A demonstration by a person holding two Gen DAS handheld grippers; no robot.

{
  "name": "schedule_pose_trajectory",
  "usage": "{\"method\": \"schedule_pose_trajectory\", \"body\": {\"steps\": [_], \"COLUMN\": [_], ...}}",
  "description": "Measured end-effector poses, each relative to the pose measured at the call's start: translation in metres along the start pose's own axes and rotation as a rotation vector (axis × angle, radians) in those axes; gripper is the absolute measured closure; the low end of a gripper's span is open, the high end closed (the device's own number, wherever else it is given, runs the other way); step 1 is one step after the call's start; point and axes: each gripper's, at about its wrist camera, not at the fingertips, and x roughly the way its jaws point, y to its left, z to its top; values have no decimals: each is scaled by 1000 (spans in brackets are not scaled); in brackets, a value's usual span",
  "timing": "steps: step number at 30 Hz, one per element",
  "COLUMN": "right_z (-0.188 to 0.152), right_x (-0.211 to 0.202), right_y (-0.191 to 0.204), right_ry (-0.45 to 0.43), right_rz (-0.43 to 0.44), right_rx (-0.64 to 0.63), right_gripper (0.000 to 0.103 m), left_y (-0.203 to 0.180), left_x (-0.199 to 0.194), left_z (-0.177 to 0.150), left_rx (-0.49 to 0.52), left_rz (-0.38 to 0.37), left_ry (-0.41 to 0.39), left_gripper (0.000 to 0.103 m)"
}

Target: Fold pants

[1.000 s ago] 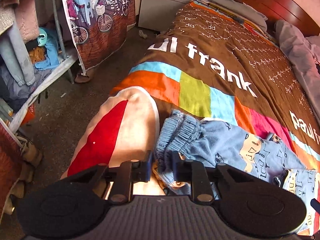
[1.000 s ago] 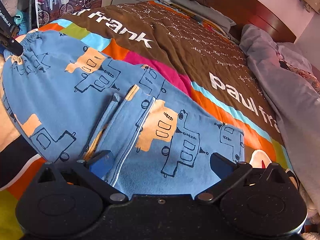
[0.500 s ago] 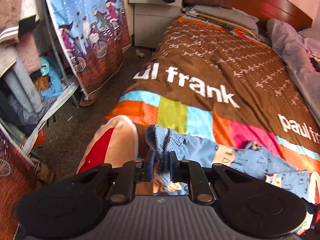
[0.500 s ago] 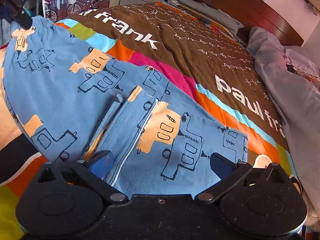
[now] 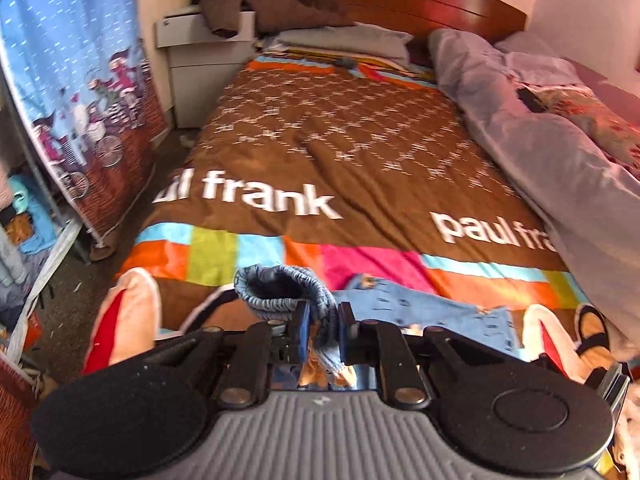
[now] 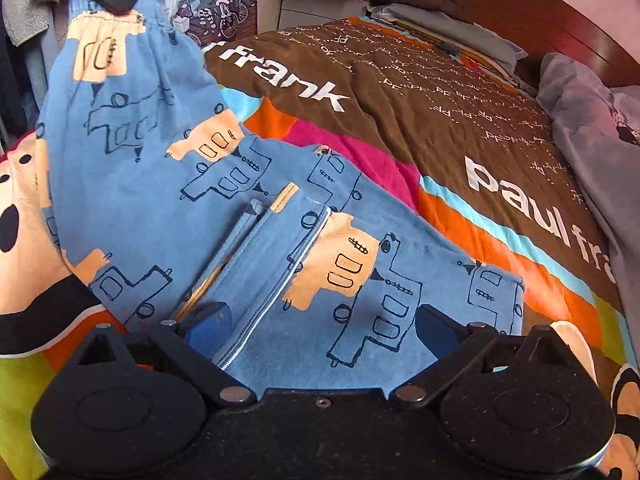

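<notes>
**A:** So how far along is this fold? Looks like barely started to me.

**B:** Early-middle, I'd say. The blue printed pants are lying on the Paul Frank bedspread, at the near end of the bed. The legs look like they're already laid one over the other, with the cuffs and a white seam line right in front of the right gripper.

**A:** And the waistband?

**B:** The elastic waistband is pinched between the left gripper pads, bunched up and lifted off the bed. From the right camera you can see that end hanging up in the air, with the fabric sloping down to the cuffs.

**A:** Is the right one holding anything?

**B:** Nope, its jaws are spread wide and sit over the cuff end, fabric lying between them. I can't tell if it's actually pressing down.

**A:** So what's left?

**B:** My guess: carry the waistband over onto the cuffs to halve the length, let go, smooth it out, maybe one more fold. No finished crosswise fold visible yet.
</notes>
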Motion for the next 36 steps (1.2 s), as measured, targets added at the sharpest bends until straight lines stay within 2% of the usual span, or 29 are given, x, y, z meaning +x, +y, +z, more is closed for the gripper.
{"method": "schedule_pose_trajectory", "body": {"steps": [4, 11, 18, 23, 28, 30, 32, 34, 36], "right_z": [-12, -54, -87, -101, -108, -106, -100, -88, -71], "right_x": [-29, -74, -91, -87, -84, -83, -83, -85, -87], "right_y": [-22, -87, -139, -162, -172, -174, -178, -181, -182], "right_ry": [-38, -19, 4, 23, 33, 36, 39, 17, -27], "right_rz": [-20, -81, -134, -165, -172, -182, -195, -202, -185], "right_rx": [23, 56, 66, 92, 90, 85, 96, 114, 133], "right_gripper": [4, 4, 4, 4, 4, 4, 4, 4, 4], "left_y": [-42, -116, -180, -206, -208, -200, -186, -167, -151], "left_x": [4, 26, 56, 74, 87, 80, 63, 44, 38], "left_z": [-3, -12, -30, -42, -45, -46, -45, -50, -50], "left_rx": [58, 150, 213, 226, 193, 154, 104, 58, 42], "left_rz": [-29, -86, -145, -176, -213, -255, -291, -283, -203], "left_ry": [15, 60, 113, 140, 221, 240, 209, 130, 121], "left_gripper": [89, 89, 89, 87, 82, 75, 38, 30, 30]}}
